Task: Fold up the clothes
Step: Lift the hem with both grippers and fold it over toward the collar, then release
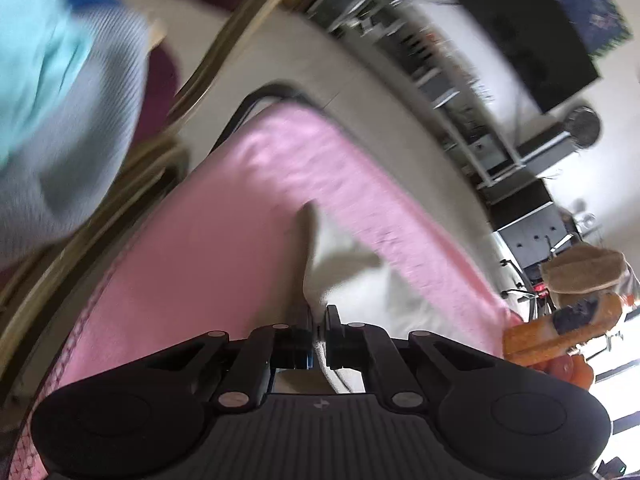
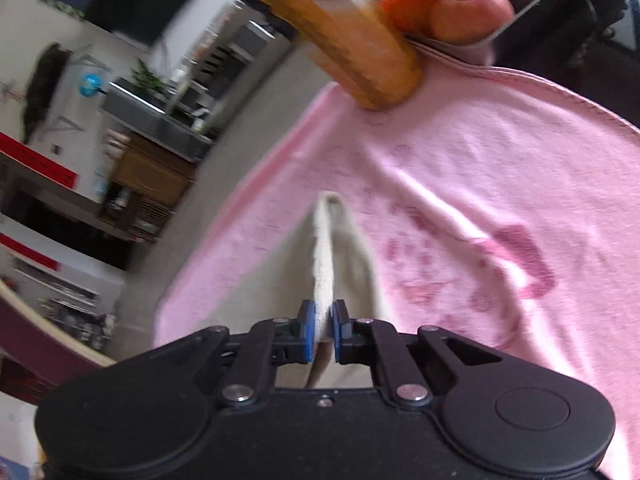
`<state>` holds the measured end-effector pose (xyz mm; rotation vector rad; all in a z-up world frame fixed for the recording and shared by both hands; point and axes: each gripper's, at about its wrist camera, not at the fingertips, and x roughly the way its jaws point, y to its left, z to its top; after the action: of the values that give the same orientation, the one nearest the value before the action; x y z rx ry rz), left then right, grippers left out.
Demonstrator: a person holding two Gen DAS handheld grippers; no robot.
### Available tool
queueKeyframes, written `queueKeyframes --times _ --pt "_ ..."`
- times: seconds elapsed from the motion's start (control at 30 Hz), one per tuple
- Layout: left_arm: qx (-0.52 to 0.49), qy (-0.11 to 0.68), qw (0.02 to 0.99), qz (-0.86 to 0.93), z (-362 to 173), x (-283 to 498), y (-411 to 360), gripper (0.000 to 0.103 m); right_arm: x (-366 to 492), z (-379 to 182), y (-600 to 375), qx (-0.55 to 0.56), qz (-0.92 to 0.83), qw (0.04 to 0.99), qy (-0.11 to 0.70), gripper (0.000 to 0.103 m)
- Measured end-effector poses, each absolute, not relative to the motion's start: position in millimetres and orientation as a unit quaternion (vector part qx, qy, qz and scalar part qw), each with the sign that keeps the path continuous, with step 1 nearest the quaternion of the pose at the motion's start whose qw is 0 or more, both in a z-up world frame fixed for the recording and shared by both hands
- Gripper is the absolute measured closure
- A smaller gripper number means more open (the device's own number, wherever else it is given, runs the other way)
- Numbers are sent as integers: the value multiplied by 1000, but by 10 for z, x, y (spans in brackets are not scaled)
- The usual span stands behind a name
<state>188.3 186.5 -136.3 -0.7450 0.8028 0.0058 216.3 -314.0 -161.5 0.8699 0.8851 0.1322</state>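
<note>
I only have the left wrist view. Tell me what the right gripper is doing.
Observer: The right gripper is shut on a white cloth edge, same as the left gripper.
Operator: Describe what lies under it.
Observer: A pink towel with a darker pink print on it, which your view doesn't show.
Operator: Report anything near its far edge.
Observer: A yellow-orange block overlaps the towel's far edge, with fruit just behind it.
</note>
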Motion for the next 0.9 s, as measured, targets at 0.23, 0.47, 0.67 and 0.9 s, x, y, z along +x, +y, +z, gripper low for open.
queueKeyframes --times 0.23,0.47,0.67,0.9 --pt "-262 310 914 -11 -658 1354 1660 100 1861 -1171 -3248 475 105 789 375 94" --pt "-223 335 916 1 -649 726 1632 100 1220 -860 -3416 416 80 821 384 94" --pt "-227 398 888 43 -1123 570 1642 99 912 -1380 -3337 394 54 804 443 97" --pt "-230 404 884 46 -1217 427 1673 99 696 -1557 -3442 409 46 797 441 97"
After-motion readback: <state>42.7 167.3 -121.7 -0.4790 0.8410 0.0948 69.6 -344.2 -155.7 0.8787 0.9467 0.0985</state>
